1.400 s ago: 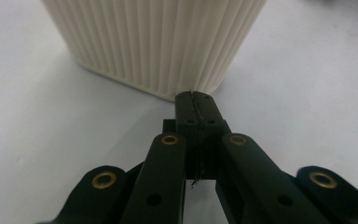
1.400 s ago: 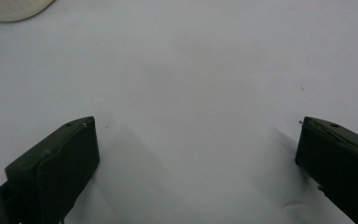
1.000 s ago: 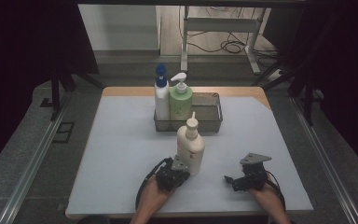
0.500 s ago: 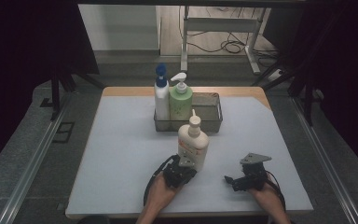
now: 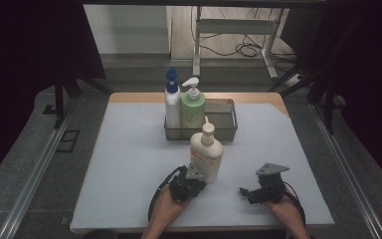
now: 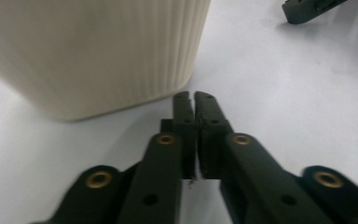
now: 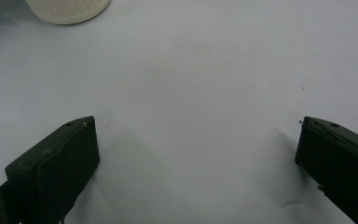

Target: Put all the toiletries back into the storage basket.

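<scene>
**Asker:** Near the front edge of the white table (image 5: 129,164), what stands by the grippers?

**Describer:** A cream lotion bottle (image 5: 206,158) stands upright there, its long axis vertical and its pump cap at the top. Which way the nozzle points is too small to tell. The bottle is in front of a dark wire basket (image 5: 226,130), apart from it.

**Asker:** And the left gripper?

**Describer:** The left gripper (image 5: 188,185) sits just beside the bottle's base, on the near side. In the left gripper view its two black jaws are pressed together with nothing between them, tips close to the bottle's ribbed wall (image 6: 98,51) (whether they touch it cannot be told).

**Asker:** The right one?

**Describer:** The right gripper (image 5: 251,191) is low over the table to the right of the bottle, clear of it. Its jaws are spread wide with only bare table between them.

**Asker:** What is in the basket?

**Describer:** Two upright bottles at its left end: a white one with a blue cap (image 5: 172,102) and a green pump bottle (image 5: 193,105), side by side.
</scene>
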`<move>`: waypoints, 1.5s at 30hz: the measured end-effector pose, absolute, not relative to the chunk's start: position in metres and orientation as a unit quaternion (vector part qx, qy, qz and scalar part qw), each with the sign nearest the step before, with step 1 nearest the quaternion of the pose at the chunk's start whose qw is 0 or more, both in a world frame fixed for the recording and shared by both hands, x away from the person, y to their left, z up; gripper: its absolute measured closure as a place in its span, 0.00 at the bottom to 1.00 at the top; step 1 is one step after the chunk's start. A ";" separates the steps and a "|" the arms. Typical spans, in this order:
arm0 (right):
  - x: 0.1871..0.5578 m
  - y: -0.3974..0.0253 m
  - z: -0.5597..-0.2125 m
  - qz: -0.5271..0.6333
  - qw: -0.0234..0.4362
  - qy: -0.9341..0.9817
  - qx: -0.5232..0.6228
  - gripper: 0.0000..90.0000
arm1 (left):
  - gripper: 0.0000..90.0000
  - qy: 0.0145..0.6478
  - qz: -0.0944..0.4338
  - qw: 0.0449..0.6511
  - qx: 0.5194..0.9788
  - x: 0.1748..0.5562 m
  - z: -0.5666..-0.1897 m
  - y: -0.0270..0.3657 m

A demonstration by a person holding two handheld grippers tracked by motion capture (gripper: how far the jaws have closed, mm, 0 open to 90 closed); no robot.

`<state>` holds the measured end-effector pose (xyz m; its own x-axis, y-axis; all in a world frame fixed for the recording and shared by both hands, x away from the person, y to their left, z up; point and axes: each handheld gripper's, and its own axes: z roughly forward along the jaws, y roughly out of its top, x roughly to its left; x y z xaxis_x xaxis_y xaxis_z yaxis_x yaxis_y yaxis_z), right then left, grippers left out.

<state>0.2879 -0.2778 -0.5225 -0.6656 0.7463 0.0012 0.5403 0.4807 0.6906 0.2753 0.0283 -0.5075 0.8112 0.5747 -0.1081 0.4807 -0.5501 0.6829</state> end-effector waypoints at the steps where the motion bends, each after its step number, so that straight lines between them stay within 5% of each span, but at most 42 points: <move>1: 0.288 -0.278 -0.522 0.340 0.151 0.847 0.380 0.00 | 0.88 0.301 0.066 0.367 0.878 0.275 -0.507 0.030; 22: 0.285 -0.279 -0.515 0.355 0.144 0.842 0.380 0.00 | 0.16 0.363 0.115 0.353 0.855 0.256 -0.508 0.092; 45: 0.276 -0.266 -0.489 0.384 0.134 0.848 0.339 0.01 | 0.13 0.390 0.141 0.340 0.844 0.258 -0.523 0.114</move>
